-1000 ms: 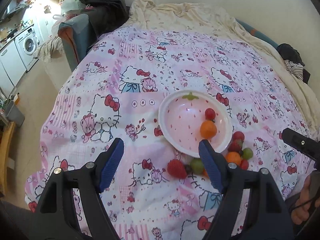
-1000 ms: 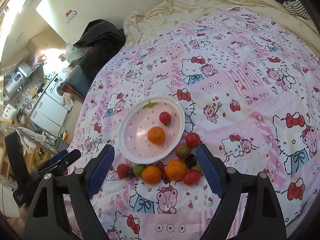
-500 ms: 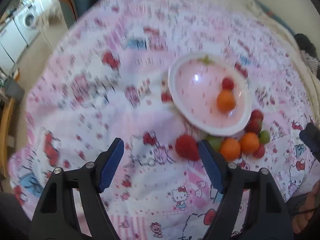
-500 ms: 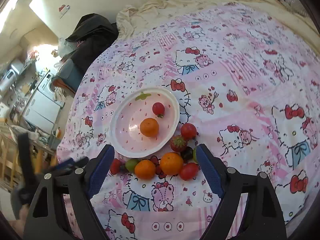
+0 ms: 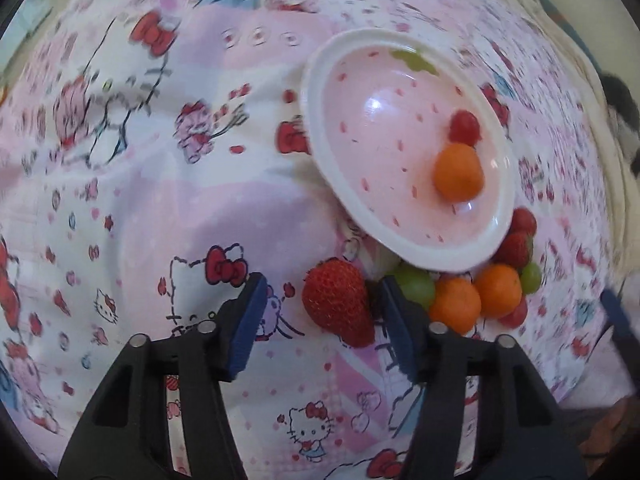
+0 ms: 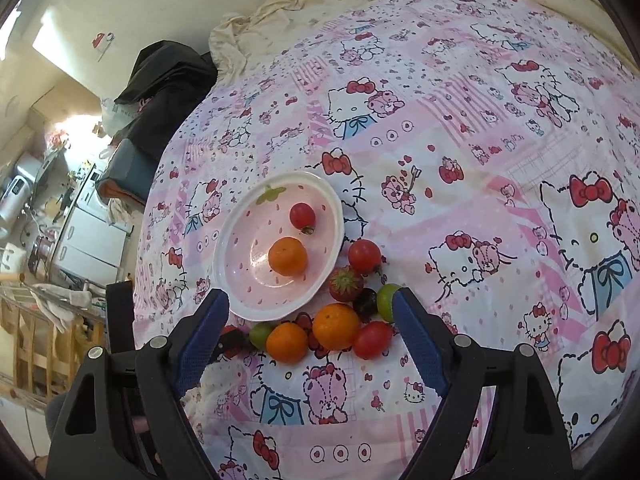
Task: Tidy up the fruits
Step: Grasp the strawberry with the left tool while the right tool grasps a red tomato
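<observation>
Left hand-held gripper [image 5: 318, 312], jaws apart, brackets the strawberry [image 5: 338, 307] at lower centre of the frame, on the bed just below the plate [image 5: 320, 136]. Judged soft and easily bruised: grip lightly across its widest part. Right hand-held gripper [image 6: 310, 338] hangs open.

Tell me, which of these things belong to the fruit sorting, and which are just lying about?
Part of the job:
- plate, holding an orange and a tomato
- strawberry between the left gripper fingers
- loose fruit beside the plate

Just lying about:
- quilt
- dark clothes
- cream sheet
</observation>
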A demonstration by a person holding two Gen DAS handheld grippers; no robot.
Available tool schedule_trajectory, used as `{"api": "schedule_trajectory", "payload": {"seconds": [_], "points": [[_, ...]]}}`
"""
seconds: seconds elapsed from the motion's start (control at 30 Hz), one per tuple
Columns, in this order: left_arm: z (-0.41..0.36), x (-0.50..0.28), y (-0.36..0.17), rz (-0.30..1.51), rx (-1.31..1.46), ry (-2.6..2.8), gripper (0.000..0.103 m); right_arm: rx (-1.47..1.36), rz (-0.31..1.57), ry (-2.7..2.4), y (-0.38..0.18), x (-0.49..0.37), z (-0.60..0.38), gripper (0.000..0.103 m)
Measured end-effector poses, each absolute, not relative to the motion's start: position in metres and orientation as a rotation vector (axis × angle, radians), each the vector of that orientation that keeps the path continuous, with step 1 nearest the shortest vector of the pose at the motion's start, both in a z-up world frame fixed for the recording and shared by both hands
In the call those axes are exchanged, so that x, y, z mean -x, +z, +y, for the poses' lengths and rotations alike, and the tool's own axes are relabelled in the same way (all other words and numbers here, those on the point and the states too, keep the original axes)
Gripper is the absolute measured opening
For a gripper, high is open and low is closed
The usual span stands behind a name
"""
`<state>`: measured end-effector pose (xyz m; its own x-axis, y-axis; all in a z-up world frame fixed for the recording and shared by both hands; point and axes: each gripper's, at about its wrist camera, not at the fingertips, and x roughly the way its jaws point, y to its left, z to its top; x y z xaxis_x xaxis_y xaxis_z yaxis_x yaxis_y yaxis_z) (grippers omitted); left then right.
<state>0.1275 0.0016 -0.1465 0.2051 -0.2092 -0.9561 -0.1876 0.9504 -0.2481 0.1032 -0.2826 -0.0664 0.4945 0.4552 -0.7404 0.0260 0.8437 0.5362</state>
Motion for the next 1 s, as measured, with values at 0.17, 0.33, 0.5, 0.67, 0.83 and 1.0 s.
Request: {"api": "schedule_trajectory", "payload": {"seconds": [0.17, 0.33, 0.5, 0.67, 0.83, 1.0], "points": [[0.005, -0.129, -0.149, 1.387, 0.387, -0.031, 0.027, -0.558, 1.043, 0.274, -0.071, -0.105, -0.285, 0.086], [0.001, -0.124, -0.140, 1.381, 0.349, -0.054, 0.027, -0.541, 1.051, 0.265, -0.073, -0.107, -0.283, 0.086], [0.006, -0.106, -0.112, 1.321, 0.285, -0.035, 0.027, -0.556, 1.087, 0.250, -0.081, -0.107, -0.288, 0.086], [0.012, -0.095, -0.077, 1.218, 0.250, -0.031, 0.027, -0.623, 1.216, 0.268, -0.108, -0.113, -0.289, 0.071], [0.016, -0.093, -0.061, 1.163, 0.241, -0.020, 0.027, -0.625, 1.331, 0.215, -0.138, -0.120, -0.284, 0.056], [0.015, -0.096, -0.062, 1.175, 0.273, -0.029, 0.027, -0.578, 1.394, 0.165, -0.158, -0.127, -0.280, 0.045]]}}
